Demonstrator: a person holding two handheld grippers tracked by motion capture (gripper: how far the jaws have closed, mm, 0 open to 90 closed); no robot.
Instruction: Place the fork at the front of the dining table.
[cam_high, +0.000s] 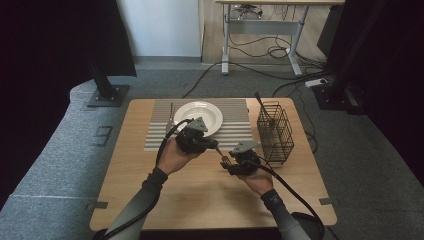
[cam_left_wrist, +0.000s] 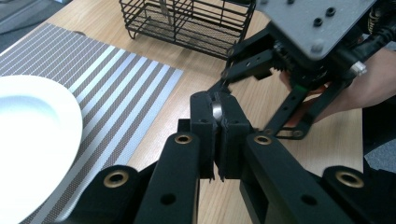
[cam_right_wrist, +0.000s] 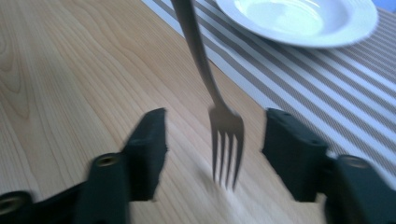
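A silver fork hangs between the two grippers over the wooden table, in front of the striped placemat. My left gripper is shut on the fork's handle, and a sliver of metal shows between its pads. The tines point down between the jaws of my right gripper, which stand open on either side without touching them. In the high view the left gripper and right gripper meet nose to nose at the table's middle.
A white plate sits on the placemat, with a utensil lying to its left. A black wire basket at the right holds a dark utensil. Bare wood stretches toward the near edge.
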